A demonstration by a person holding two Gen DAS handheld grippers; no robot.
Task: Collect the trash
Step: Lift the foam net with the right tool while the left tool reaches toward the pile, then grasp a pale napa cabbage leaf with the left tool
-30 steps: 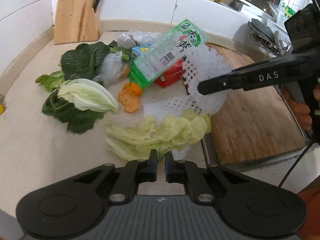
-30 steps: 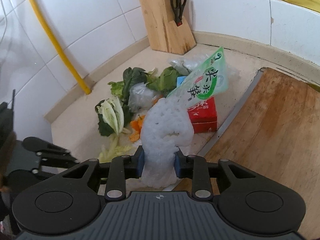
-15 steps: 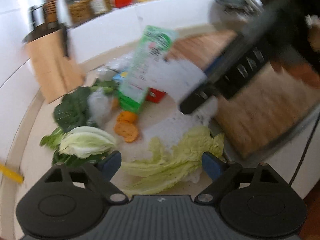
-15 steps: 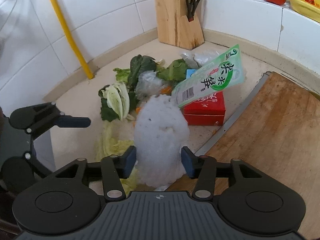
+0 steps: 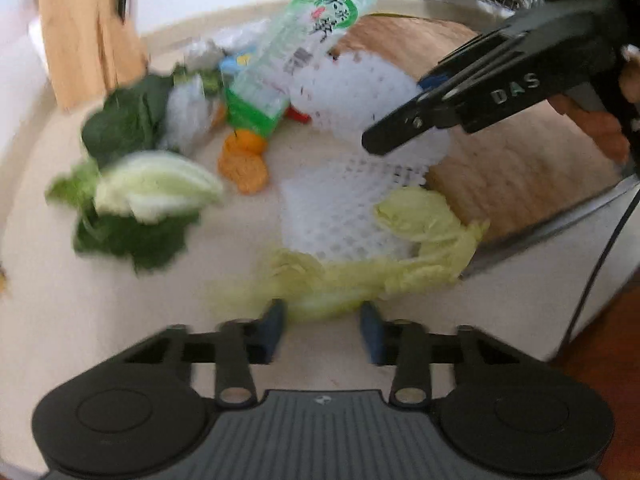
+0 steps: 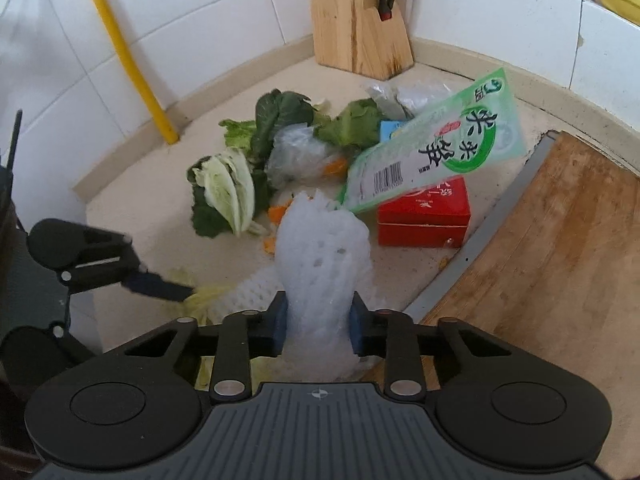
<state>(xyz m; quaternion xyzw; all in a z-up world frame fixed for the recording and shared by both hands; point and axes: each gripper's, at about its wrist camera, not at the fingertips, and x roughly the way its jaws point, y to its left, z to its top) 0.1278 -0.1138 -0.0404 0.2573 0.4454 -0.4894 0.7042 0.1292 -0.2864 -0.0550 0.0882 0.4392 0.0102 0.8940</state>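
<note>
Right tool (image 6: 318, 326): its blue pads are closing on a bunch of white foam fruit netting (image 6: 322, 256), which rises between them and is pinched at the waist, lifted above the desk.
Left tool (image 5: 322, 330): jaws closing, with pale cabbage leaves (image 5: 400, 248) just ahead of the tips; the blurred picture does not show whether the pads press on them, and they look clear of the leaves.
Where the trash lies: scattered across the beige desk (image 6: 152, 208) in the tiled corner, most of it heaped between the knife block (image 6: 352, 16) and the cutting board (image 6: 560, 248).
Second net: another flat piece of white foam mesh (image 5: 340, 208) lies on the desk, partly under the cabbage leaves.
Green packet (image 6: 436, 148): an empty-looking wrapper propped at a slant on a red box (image 6: 424, 216), its lower end next to the lifted netting.
Vegetable scraps: a cut cabbage wedge (image 6: 228, 188) on dark leaves, with orange peel (image 5: 244, 160) beside it.
Why two tools: to my eye one hand carries the light, springy netting while the other goes for the limp leaves, so both can be cleared in a single trip.
What could go wrong: the foam is squashy and may spring out of a loose pinch.
</note>
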